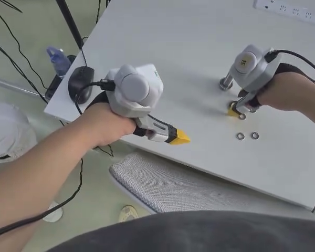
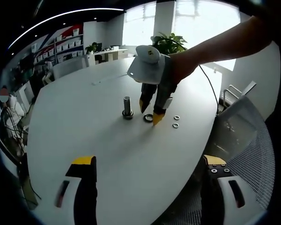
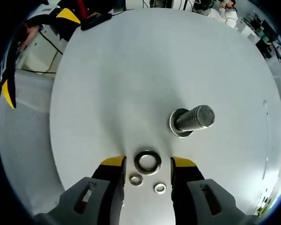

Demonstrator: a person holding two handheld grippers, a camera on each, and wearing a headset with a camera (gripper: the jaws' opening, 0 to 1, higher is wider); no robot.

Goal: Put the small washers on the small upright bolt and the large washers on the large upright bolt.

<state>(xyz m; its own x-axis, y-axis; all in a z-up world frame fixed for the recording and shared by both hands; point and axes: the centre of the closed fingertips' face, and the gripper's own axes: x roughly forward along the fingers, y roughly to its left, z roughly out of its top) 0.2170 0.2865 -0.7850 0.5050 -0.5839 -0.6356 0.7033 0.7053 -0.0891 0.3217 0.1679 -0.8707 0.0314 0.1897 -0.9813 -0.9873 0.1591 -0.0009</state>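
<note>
Left claw point(image 2: 147, 161): It is released, with its jaws wide apart and nothing in them. It hangs over the near edge of the table point(image 1: 173, 47), well apart from the washers.

Upright bolt point(image 3: 192, 119): It stands straight up on the table, near the washers. It looks thick, so I think it is the large one. There is a ring at its foot. I cannot tell if that is a washer or part of the bolt.

Right claw point(image 1: 241, 110): It is released and low over the table. One jaw is on each side of the large washer, and they are not squeezing it yet.

Large washer point(image 3: 147, 161): It lies flat on the table between the right claw's jaws, near the bolt but not on it.

Small washers point(image 3: 136, 179): There are two. They lie flat on the table just beside the large washer, on the side away from the bolt.

Done: I cannot be sure that any washer is on a bolt.

Left to do: Pick up the large washer and drop it over the bolt. After that, the two small washers must go on the small bolt. I think the job is only at its start.
</note>
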